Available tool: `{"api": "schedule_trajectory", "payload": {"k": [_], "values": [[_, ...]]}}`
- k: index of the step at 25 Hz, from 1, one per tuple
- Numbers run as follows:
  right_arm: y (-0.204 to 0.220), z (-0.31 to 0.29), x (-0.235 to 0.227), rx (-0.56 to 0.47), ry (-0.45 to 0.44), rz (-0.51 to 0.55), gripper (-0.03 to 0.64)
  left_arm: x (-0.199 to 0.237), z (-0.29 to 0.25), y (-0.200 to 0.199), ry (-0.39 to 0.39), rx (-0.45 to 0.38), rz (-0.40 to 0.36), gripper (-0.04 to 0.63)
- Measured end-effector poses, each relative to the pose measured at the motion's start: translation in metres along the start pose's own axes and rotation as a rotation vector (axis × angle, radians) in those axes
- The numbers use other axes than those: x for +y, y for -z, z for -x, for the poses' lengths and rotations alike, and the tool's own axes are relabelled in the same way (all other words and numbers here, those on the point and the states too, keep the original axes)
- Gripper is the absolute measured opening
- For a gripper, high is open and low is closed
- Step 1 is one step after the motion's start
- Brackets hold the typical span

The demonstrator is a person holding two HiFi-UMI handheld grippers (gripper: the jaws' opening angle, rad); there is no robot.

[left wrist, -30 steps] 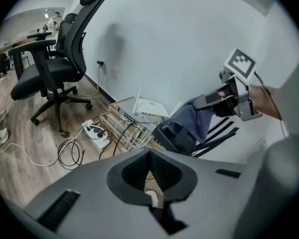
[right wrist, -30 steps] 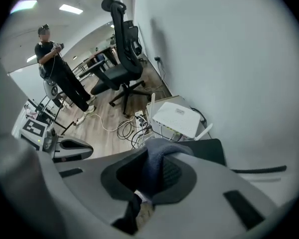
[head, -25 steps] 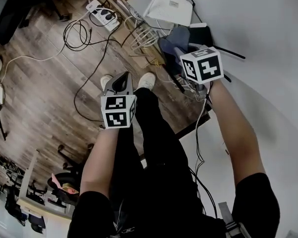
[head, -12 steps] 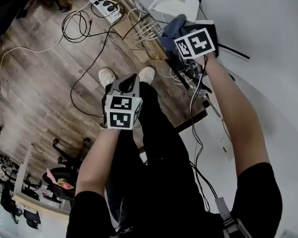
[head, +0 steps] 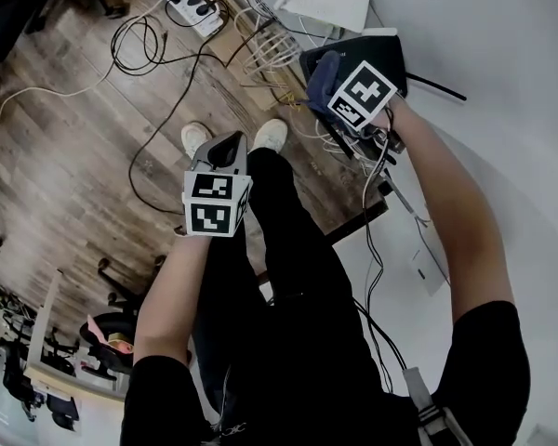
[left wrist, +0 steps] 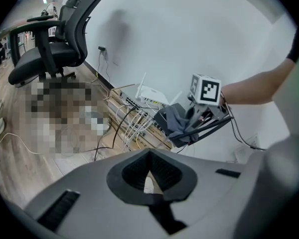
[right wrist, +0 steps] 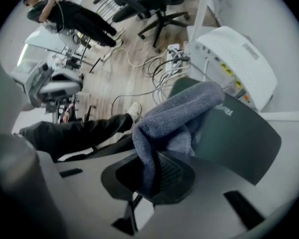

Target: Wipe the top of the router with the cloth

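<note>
Our right claw (right wrist: 152,176) is clamped on a grey-blue cloth (right wrist: 174,116). It is a soft, looped microfibre that bunches into a thick fold between the ribbed black pads and drapes forward past the tips. Just ahead of this claw, under the cloth's free end, lies the router (right wrist: 236,138). It is a flat, dark, matt slab with straight edges and a small pale logo printed close to the cloth. The cloth rests on the left part of the router's top face, and the part to the claw's right is bare.

Beyond it, farther from the claw, sits a white router (right wrist: 239,59) with a rounded shell, a finely perforated top and a row of small coloured spots along its side. Left of the claw's tips, thin pale cables (right wrist: 162,66) tangle down to the wood-plank floor (right wrist: 144,44).

Our left claw (left wrist: 149,173) is closed with nothing between its pads. It hangs low and well apart from the dark router, which sits ahead of it and up to its right, near a white wall (left wrist: 189,29).
</note>
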State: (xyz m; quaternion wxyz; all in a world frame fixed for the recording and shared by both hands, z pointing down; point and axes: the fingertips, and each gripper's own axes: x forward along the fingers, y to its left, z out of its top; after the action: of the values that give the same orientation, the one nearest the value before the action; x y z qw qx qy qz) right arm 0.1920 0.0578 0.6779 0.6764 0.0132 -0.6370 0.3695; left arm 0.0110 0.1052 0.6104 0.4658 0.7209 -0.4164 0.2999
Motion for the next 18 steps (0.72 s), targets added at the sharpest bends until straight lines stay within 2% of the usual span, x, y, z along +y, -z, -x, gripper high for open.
{"api": "schedule_trajectory", "payload": {"k": [2, 4, 6, 11, 18], "values": [[0.015, -0.007, 0.004, 0.066, 0.004, 0.08, 0.023, 0.003, 0.001, 0.001, -0.007, 0.002, -0.004, -0.006], [0.02, -0.01, 0.003, 0.07, 0.001, 0.097, 0.023, 0.004, 0.001, 0.003, -0.009, 0.006, -0.01, -0.006], [0.022, -0.008, 0.001, 0.065, -0.003, 0.073, 0.023, 0.002, 0.002, 0.005, -0.006, 0.01, -0.013, -0.006], [0.043, -0.007, -0.022, 0.153, 0.073, 0.045, 0.023, -0.005, 0.0, 0.015, 0.005, 0.027, -0.014, -0.006], [0.064, 0.002, -0.055, 0.184, 0.086, -0.065, 0.023, -0.01, -0.005, 0.013, 0.004, 0.018, -0.01, -0.006]]}}
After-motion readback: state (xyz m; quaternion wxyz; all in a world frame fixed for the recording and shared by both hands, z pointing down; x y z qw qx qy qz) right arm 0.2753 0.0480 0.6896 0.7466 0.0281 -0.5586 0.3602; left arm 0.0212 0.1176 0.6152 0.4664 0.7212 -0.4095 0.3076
